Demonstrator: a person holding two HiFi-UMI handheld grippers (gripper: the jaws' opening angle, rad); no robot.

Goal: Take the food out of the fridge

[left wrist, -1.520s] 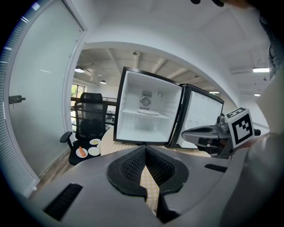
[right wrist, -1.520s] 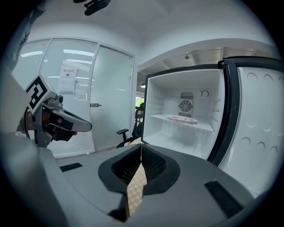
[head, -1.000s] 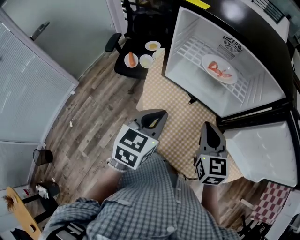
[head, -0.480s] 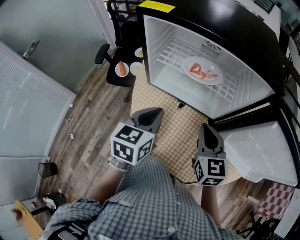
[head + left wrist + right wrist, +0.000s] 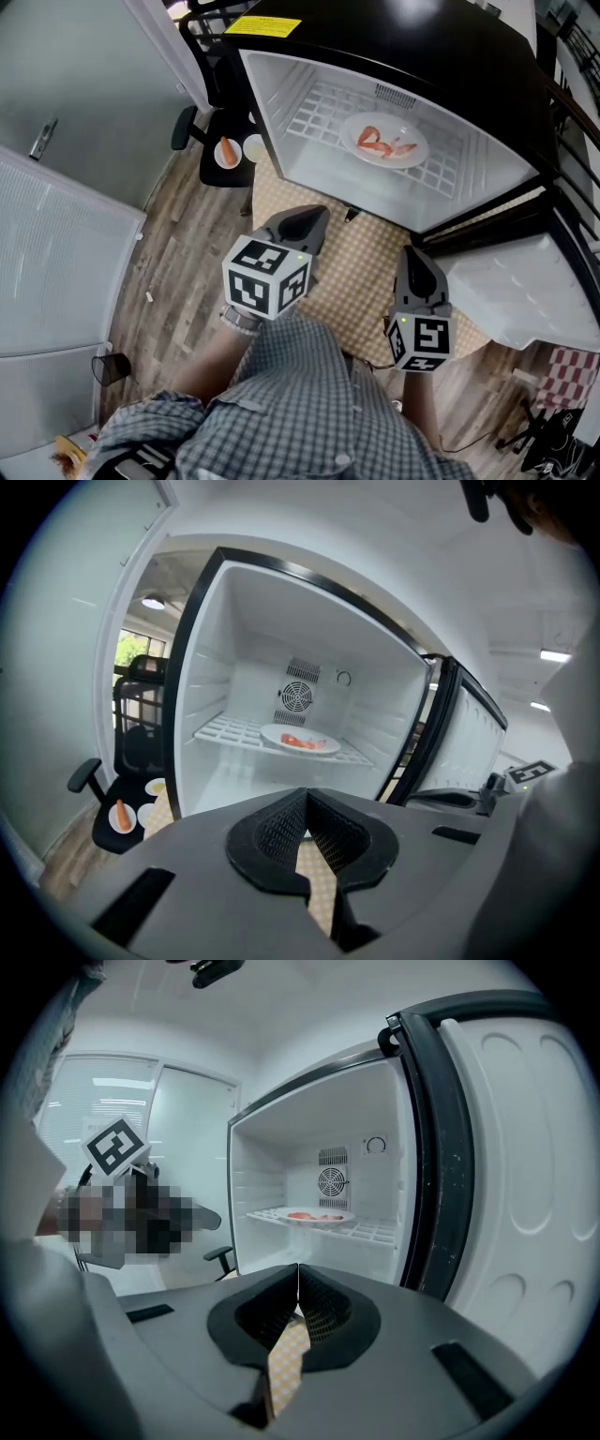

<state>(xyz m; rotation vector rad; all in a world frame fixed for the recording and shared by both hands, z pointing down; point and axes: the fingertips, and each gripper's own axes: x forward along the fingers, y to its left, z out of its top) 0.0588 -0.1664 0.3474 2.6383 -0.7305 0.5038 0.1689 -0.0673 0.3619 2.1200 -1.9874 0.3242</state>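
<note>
Both pairs of jaws are closed on nothing. The left gripper (image 5: 302, 223) and right gripper (image 5: 418, 261) hang side by side over the checked mat (image 5: 361, 272), short of the open fridge (image 5: 281, 141) and pointing toward it. The food (image 5: 375, 141), red strips on a white plate (image 5: 408, 156), sits on the wire shelf (image 5: 319, 103) deep inside, untouched.

This looks like the approach, with the grab not yet begun. Next, one gripper must open, reach in level with the shelf, clamp the plate's near rim, and draw it out flat, clear of the door (image 5: 525, 291).
</note>
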